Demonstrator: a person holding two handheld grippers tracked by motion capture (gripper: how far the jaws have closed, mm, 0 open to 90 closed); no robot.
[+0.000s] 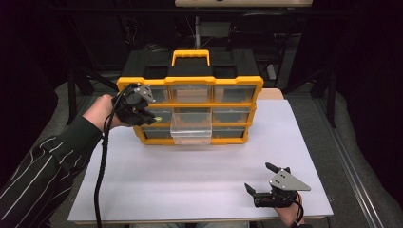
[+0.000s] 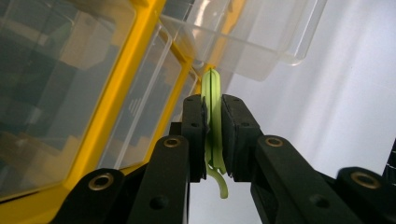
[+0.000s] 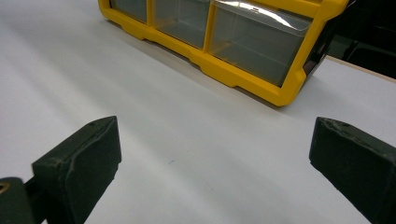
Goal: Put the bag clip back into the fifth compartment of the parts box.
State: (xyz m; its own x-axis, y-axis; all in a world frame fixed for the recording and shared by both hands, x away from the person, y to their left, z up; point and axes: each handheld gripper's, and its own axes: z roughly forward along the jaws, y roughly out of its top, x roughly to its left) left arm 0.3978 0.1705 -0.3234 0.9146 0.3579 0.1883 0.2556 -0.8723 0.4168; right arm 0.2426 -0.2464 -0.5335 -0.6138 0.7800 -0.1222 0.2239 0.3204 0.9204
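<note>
Left gripper view has the left gripper (image 2: 213, 140) fingers clamped on a thin green clip (image 2: 213, 100) that may slip before reaching the open drawer (image 1: 191, 127), the right gripper (image 1: 262, 178) gaping empty.

We're looking at a white surface (image 1: 190, 180), and we've got a yellow drawer organizer (image 1: 190, 111) standing at its far edge, one clear drawer (image 1: 191, 129) pulled out over it.
</note>
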